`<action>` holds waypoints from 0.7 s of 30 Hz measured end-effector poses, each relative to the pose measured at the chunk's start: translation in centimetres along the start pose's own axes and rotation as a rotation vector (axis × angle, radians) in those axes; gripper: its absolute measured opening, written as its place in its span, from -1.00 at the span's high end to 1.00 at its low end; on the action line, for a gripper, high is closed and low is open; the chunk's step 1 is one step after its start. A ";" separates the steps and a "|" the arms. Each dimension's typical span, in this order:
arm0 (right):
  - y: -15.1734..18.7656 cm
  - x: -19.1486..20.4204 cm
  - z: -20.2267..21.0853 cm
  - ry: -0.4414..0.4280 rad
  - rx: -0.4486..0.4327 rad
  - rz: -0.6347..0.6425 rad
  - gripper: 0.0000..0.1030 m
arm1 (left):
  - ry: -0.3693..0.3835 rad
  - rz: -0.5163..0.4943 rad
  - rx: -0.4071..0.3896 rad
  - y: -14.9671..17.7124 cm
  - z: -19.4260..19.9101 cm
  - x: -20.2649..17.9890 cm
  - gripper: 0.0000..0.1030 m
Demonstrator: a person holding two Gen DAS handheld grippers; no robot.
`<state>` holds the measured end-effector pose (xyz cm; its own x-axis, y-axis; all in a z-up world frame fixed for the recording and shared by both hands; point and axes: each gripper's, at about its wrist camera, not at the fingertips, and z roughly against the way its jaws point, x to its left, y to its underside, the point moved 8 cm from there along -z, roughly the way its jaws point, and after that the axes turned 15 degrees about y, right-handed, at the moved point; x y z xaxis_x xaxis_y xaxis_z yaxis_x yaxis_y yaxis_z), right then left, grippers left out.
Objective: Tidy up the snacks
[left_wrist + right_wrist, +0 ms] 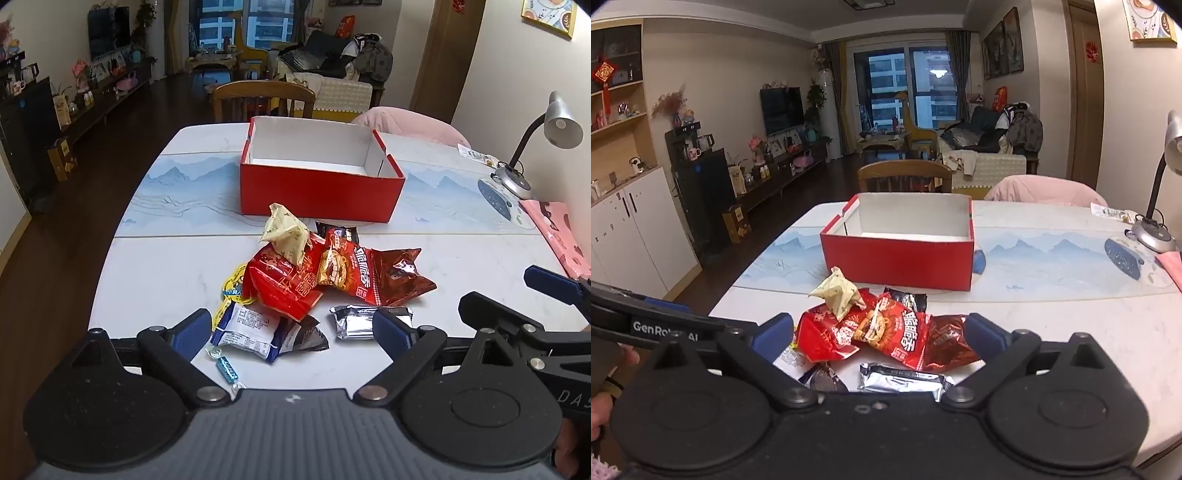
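Both tools tilted down over snack pile (314,284): left tool (291,332) & right tool (881,338) spread wide, nothing gripped.

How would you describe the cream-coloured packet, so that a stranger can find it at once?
Start at the open red box on the table. In front of it lies a pile of snack bags. The cream-coloured packet sits on top, nearest the box: pale and crumpled, while its neighbours are glossy red or brown.
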<state>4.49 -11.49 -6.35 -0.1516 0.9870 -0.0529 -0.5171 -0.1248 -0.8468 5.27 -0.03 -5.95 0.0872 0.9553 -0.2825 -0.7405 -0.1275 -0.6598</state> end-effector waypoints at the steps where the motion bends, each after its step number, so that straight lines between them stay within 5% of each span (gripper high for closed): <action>1: 0.0 0.0 0.1 0.000 -0.002 0.002 -0.93 | 0.003 0.002 0.001 0.0 0.0 0.0 -0.83; 21: 0.0 -0.1 0.4 0.003 0.026 -0.003 -0.92 | -0.004 -0.012 -0.003 0.4 0.3 -0.3 -0.83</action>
<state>4.14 -11.61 -6.16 -0.1472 0.9877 -0.0522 -0.5392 -0.1244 -0.8329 4.76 -0.26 -5.97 0.0938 0.9577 -0.2721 -0.7375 -0.1168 -0.6651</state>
